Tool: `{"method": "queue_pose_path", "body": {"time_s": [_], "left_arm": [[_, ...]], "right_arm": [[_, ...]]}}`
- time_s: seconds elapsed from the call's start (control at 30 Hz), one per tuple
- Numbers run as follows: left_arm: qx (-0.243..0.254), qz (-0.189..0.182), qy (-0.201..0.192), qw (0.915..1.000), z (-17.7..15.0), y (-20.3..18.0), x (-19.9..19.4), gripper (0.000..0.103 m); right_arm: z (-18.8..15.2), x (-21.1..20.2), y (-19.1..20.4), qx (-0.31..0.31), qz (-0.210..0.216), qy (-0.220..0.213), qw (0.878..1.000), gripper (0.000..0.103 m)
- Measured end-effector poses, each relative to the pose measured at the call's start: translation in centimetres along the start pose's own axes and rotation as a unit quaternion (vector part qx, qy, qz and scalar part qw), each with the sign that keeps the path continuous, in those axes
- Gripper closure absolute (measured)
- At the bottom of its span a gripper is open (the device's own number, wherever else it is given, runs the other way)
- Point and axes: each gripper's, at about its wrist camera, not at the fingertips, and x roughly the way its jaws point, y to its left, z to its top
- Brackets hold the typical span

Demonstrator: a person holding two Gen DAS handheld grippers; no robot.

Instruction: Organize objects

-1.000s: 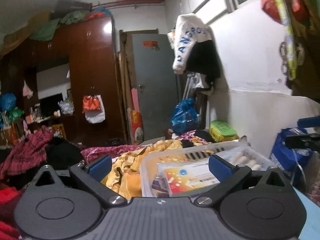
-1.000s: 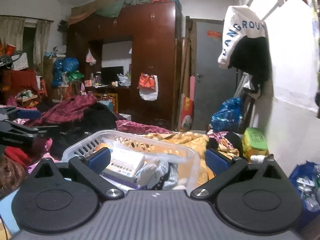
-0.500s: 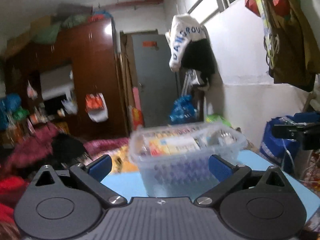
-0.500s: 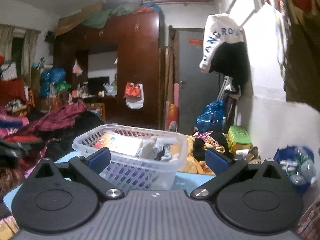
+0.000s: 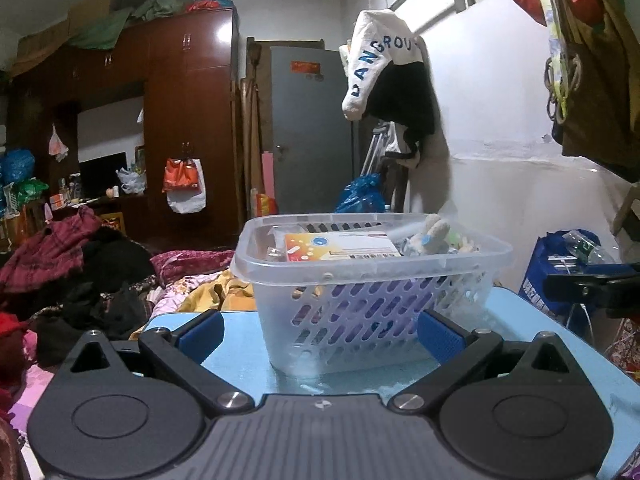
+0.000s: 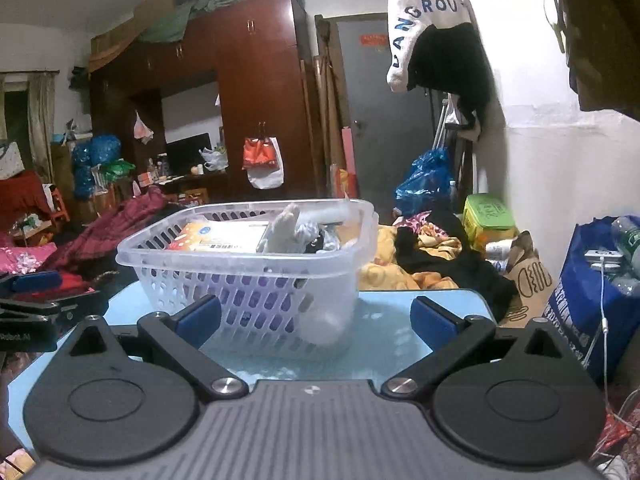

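A clear plastic basket (image 5: 372, 284) with slotted walls stands on a light blue table (image 5: 240, 364). It holds an orange and white box (image 5: 340, 246), a small plush toy (image 5: 430, 232) and other small items. My left gripper (image 5: 320, 330) is open and empty, low over the table, just in front of the basket. My right gripper (image 6: 316, 316) is open and empty, also in front of the basket (image 6: 248, 272). The box (image 6: 220, 236) and the plush toy (image 6: 286, 226) show there too. Each gripper appears at the edge of the other's view.
Piled clothes (image 5: 80, 272) and a yellow blanket (image 6: 400, 272) lie on a bed beyond the table. A blue bag with bottles (image 6: 600, 280) stands at the right by the white wall. A dark wardrobe (image 5: 160, 120) and a grey door (image 5: 312, 128) are at the back.
Both grippers have pulled back and dropped from above the basket to table level. The basket now stands in full side view on the blue table. Both stay open.
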Motion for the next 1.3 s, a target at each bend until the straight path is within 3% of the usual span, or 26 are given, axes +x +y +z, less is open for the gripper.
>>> {"method": "queue_pose_path", "body": {"time_s": [1.3], "left_arm": [[0.009, -0.006, -0.011, 0.9999, -0.3, -0.7, -0.2, 0.000]], "right_arm": [[-0.4, -1.5, 1.0, -0.025, -0.004, -0.018, 1.000, 0.000]]}}
